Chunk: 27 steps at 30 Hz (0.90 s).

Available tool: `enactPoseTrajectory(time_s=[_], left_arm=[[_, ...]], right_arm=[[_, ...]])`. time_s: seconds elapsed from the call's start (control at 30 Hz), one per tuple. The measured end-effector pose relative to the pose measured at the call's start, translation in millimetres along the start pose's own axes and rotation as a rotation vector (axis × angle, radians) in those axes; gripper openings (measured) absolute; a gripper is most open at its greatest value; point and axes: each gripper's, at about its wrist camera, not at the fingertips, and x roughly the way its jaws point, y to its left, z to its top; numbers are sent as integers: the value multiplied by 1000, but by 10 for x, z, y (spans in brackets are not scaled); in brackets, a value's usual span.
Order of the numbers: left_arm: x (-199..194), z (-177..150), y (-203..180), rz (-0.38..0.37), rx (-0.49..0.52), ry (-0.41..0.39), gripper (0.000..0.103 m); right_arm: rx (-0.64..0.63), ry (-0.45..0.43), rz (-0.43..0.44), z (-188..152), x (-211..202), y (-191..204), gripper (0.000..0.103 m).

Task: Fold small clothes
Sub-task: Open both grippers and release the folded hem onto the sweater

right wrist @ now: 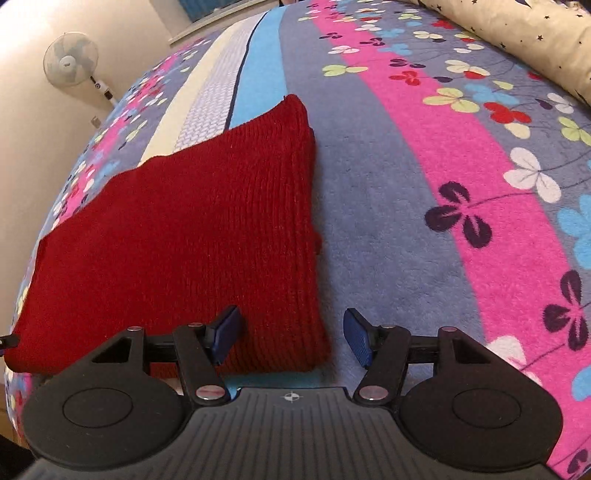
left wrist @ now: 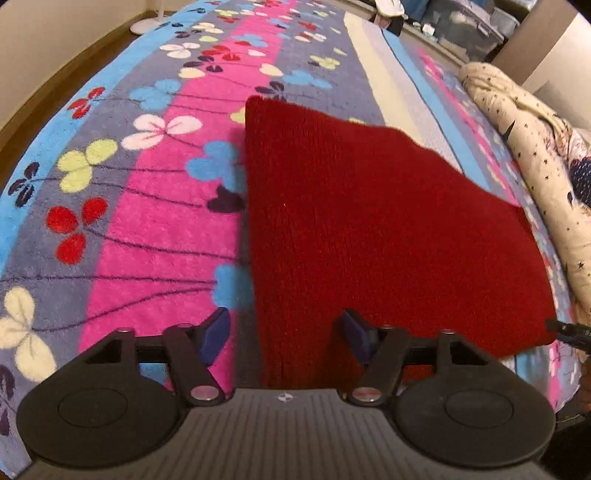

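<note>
A folded dark red knitted garment (left wrist: 369, 229) lies flat on the flowered blanket (left wrist: 147, 206); it also shows in the right wrist view (right wrist: 184, 236). My left gripper (left wrist: 284, 332) is open, its blue fingers astride the garment's near left edge, holding nothing. My right gripper (right wrist: 293, 332) is open, its fingers astride the garment's near right corner, holding nothing. The right gripper's tip (left wrist: 565, 328) shows at the garment's right corner in the left wrist view.
The blanket (right wrist: 461, 184) covers a bed. A cream star-print duvet roll (left wrist: 535, 147) lies along the bed's far side, also in the right wrist view (right wrist: 517, 33). A white standing fan (right wrist: 72, 61) stands by the wall. Storage boxes (left wrist: 465, 26) sit beyond the bed.
</note>
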Motion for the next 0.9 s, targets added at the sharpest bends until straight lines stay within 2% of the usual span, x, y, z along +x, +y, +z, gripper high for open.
enactPoseTrajectory(time_s=[0.03, 0.07, 0.1, 0.13, 0.17, 0.23, 0.3, 0.33, 0.37, 0.4, 0.47, 0.5, 0.53, 0.57, 0.63, 0.67, 0.7, 0.8, 0.83, 0.9], left_arm=[[4, -4, -27, -2, 15, 2, 58], [18, -11, -46, -14, 23, 9, 41], [29, -20, -69, -29, 31, 16, 23], [32, -25, -84, -24, 52, 8, 17], [2, -25, -104, -7, 78, -16, 16], [-190, -21, -128, 15, 84, -130, 15], [-435, -11, -99, -40, 68, -257, 15], [-492, -17, -92, -42, 74, -283, 15], [-450, -31, -90, -15, 87, -255, 15], [-322, -44, -76, 20, 93, -180, 16], [27, -89, -20, 56, 83, 28, 16], [96, -102, -42, 70, 111, 59, 17], [88, -95, -86, 75, 145, 46, 17], [68, -91, -99, 71, 153, 35, 17], [37, -86, -51, 48, 108, 35, 20], [5, -90, -48, 44, 102, 20, 30], [-59, -83, -58, 56, 108, -19, 37], [-272, -42, -153, 99, 178, -165, 38], [-342, -56, -210, 79, 216, -210, 38], [-386, -70, -336, 18, 294, -244, 38]], right_arm=[[4, 1, 7, -4, -1, -5, 57], [8, 2, 16, 3, -1, -13, 42], [10, 4, 35, -1, -5, -9, 34], [-2, -8, 27, -10, -24, 10, 19], [-19, -22, 24, -22, -54, 26, 14], [-14, -78, 71, 5, -176, -5, 13], [51, -198, 172, 60, -434, -125, 12], [81, -234, 211, 70, -531, -193, 12], [87, -227, 205, 65, -543, -232, 12], [70, -179, 160, 50, -477, -248, 12], [48, 12, 59, -22, -161, -273, 12], [35, 86, 26, -56, -34, -270, 12], [4, 119, 5, -73, 31, -238, 13], [-14, 116, 1, -71, 34, -210, 13], [5, 106, 10, -65, -6, -220, 15], [17, 99, 12, -66, -33, -233, 18], [22, 77, 11, -56, -80, -242, 18], [-7, -41, 18, -17, -278, -206, 19], [-29, -85, 26, 6, -345, -174, 23], [-82, -124, 91, 26, -408, -92, 23]])
